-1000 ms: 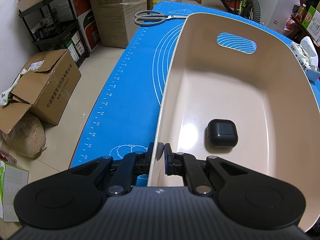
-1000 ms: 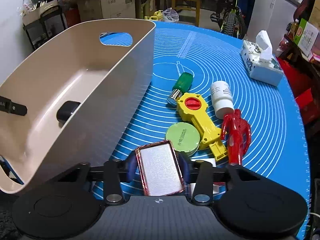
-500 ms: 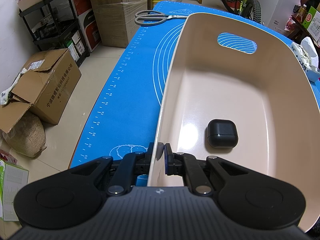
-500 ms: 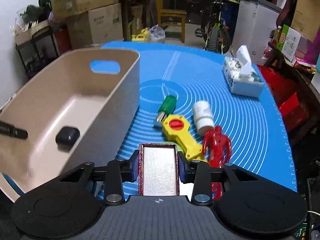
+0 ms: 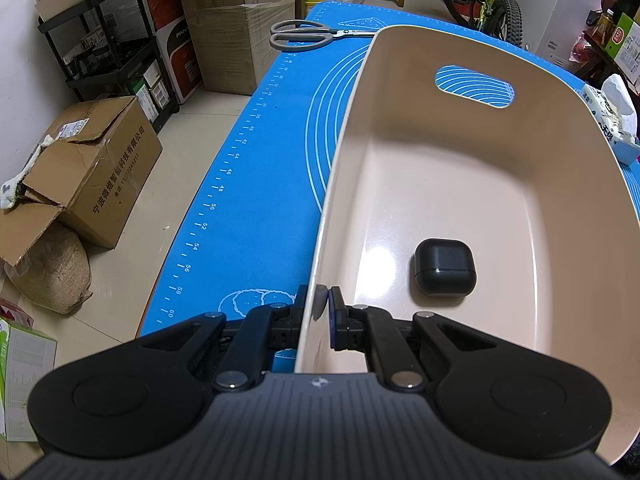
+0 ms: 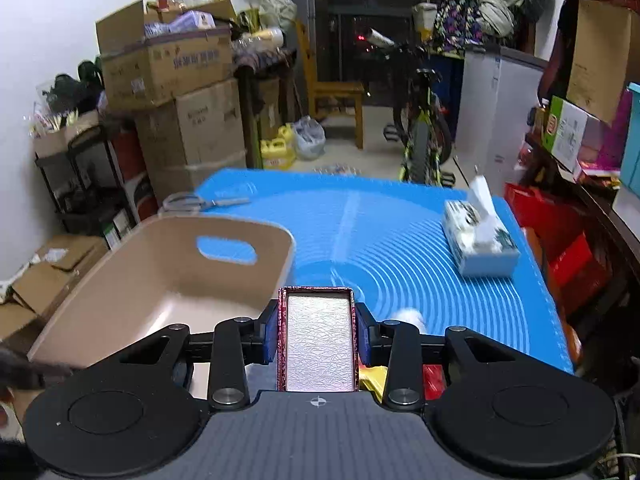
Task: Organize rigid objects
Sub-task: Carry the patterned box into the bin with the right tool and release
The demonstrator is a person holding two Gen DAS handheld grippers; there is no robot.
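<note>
Tin box [image 6: 318, 346] with a dark red rim and silvery embossed face sits clamped between the right gripper [image 6: 318, 334] fingers [image 6: 270, 338], its long sides against the blue pads, lifted above the desk [image 6: 400, 232] just to the right of the beige bin [image 6: 168, 268]. The hold is only on two narrow, smooth edges, so a tilt or quick swing toward the bin could let the box slide out and fall on the mat short of the rim. It could also clip the bin's near wall if carried across too low.

On the other side, the left gripper [image 5: 323, 312] fingers pinch the bin's near wall [image 5: 316, 288], one inside and one outside, steadying it. If that pinch loosens, the light bin may shift or tip when the box lands. A black case [image 5: 445, 267] already lies on the bin floor, near those fingers. Scissors [image 5: 300, 35] and a tissue pack [image 6: 480, 240] lie farther out on the mat.
</note>
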